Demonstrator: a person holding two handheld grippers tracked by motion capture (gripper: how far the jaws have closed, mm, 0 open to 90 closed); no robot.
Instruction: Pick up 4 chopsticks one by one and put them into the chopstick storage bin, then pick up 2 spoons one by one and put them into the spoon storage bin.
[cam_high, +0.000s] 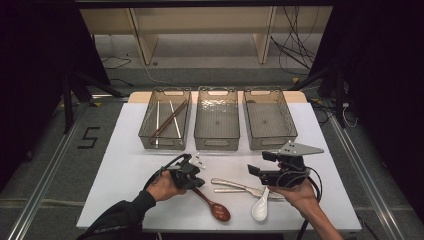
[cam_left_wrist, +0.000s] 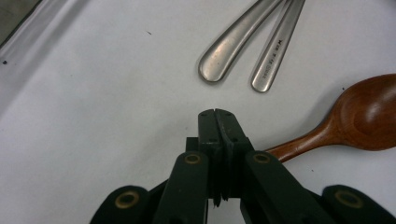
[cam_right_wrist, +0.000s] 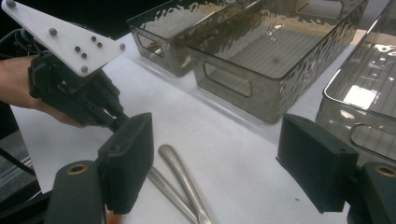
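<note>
My left gripper is low over the white table, jaws pressed shut with nothing visible between them. A brown wooden spoon lies just right of it; the end of its handle is hidden behind the jaws. Two metal utensil handles lie side by side between the grippers. My right gripper hovers open above them, jaws wide apart. Under the right hand lies a white ceramic spoon. The left gripper also shows in the right gripper view.
Three see-through grey bins stand in a row at the back: the left bin holds chopsticks, while the middle bin and right bin look empty. Bare table lies in front of the bins.
</note>
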